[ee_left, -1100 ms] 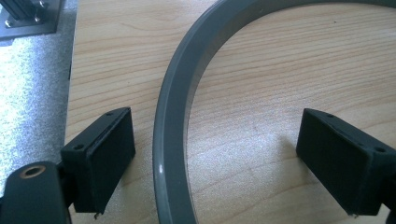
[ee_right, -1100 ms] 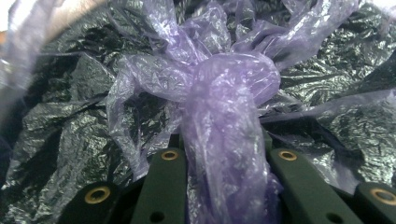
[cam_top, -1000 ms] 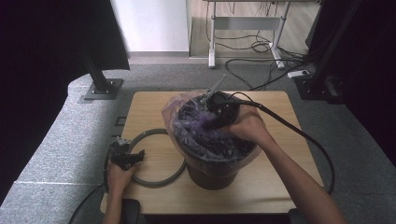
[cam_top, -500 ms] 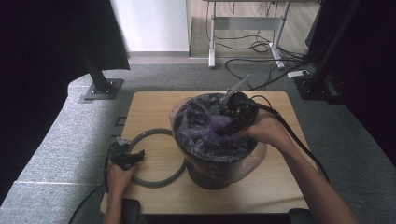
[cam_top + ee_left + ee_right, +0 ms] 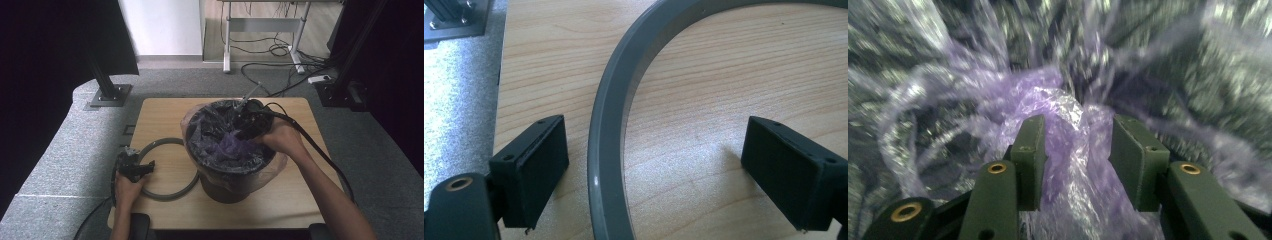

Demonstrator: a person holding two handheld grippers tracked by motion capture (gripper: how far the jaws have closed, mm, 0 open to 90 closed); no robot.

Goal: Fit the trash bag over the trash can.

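The purple bag (image 5: 1068, 150) is thin, shiny, crinkly plastic, bunched inside the round dark bin (image 5: 230, 187) on the wooden table (image 5: 165, 120). A fold sits between the right gripper's (image 5: 1075, 150) jaws, which have just been closing on it. The left gripper (image 5: 654, 175) stands wide apart across the smooth grey ring (image 5: 609, 150).

A light wooden tabletop with rounded corners (image 5: 165, 117) is seen at the centre of the high view, set on grey carpeted flooring (image 5: 65, 150). A dark round bin lined with a purple translucent plastic bag (image 5: 227, 175) is stood at its middle. A flat grey plastic ring (image 5: 170, 192) is laid lower left, just beside the bin.
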